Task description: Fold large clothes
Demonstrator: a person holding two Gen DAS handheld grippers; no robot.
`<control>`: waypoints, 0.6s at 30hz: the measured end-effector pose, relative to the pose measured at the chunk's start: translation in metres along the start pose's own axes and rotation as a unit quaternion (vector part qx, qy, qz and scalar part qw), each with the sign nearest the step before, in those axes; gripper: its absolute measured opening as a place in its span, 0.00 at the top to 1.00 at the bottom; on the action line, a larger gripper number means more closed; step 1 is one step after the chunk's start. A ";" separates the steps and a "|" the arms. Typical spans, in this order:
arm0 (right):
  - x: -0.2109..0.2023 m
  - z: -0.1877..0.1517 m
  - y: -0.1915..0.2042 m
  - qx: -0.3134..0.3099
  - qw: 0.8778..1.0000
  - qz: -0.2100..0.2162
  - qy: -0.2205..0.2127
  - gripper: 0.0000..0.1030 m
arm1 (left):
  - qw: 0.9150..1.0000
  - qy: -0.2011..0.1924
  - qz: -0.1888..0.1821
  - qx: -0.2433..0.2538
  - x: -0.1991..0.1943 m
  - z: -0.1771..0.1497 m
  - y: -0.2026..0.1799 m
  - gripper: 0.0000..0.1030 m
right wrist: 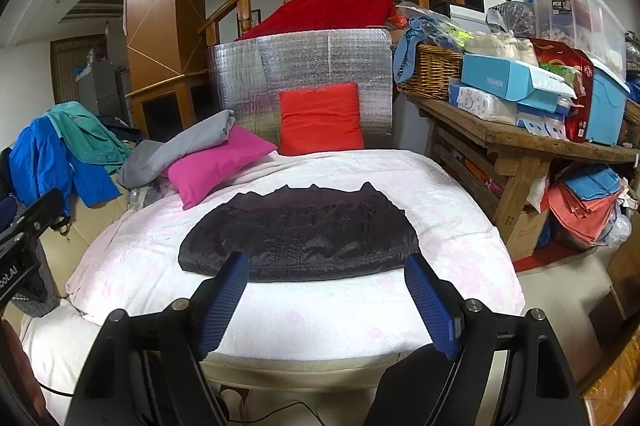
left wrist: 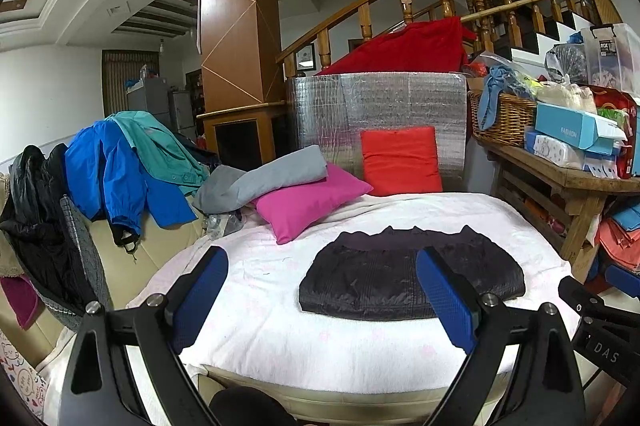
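Both tongs, left and right, hung apart and empty just short of the folded black quilted jacket on the bed. It looked soft, light, slippery; best pinched at its near-edge corners.

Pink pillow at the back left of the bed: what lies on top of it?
A folded grey cloth rests on the pink pillow, covering its back left end.

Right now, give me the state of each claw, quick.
Left claw: open, holding nothing.
Right claw: open, holding nothing; the dark folded jacket lies beyond it.
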State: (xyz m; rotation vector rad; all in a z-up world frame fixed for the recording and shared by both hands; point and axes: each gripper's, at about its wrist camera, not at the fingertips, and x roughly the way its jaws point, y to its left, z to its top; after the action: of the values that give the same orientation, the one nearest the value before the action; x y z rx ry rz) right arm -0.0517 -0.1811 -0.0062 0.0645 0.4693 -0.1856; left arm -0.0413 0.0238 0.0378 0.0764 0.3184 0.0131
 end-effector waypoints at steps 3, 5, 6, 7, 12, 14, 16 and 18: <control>0.000 0.000 0.001 0.000 1.000 -0.001 0.000 0.20 | 1.000 -0.001 0.001 -0.001 0.001 0.000 0.001 0.08; 0.000 0.000 0.001 0.000 1.000 -0.001 0.000 0.20 | 1.000 -0.001 0.002 -0.002 0.001 -0.001 0.003 0.08; 0.001 -0.001 0.001 -0.001 1.000 0.000 0.001 0.20 | 1.000 -0.001 0.002 -0.002 0.001 -0.001 0.003 0.08; 0.001 -0.001 0.002 -0.001 1.000 0.000 0.001 0.20 | 1.000 -0.001 0.001 -0.002 0.003 0.000 0.005 0.08; 0.002 -0.002 0.003 -0.001 1.000 0.001 0.001 0.20 | 1.000 0.001 0.001 -0.002 0.004 -0.001 0.007 0.08; 0.003 -0.002 0.003 -0.002 1.000 0.002 0.003 0.20 | 1.000 0.002 0.002 -0.002 0.005 -0.001 0.008 0.08; 0.004 -0.003 0.004 -0.002 1.000 0.002 0.004 0.20 | 1.000 0.003 0.001 -0.001 0.006 -0.001 0.008 0.08; 0.004 -0.003 0.004 -0.002 1.000 0.003 0.004 0.20 | 1.000 0.003 0.001 -0.001 0.006 -0.001 0.008 0.08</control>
State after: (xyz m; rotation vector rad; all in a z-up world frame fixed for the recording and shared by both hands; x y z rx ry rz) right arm -0.0485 -0.1777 -0.0102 0.0621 0.4778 -0.1783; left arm -0.0360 0.0322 0.0357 0.0749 0.3237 0.0153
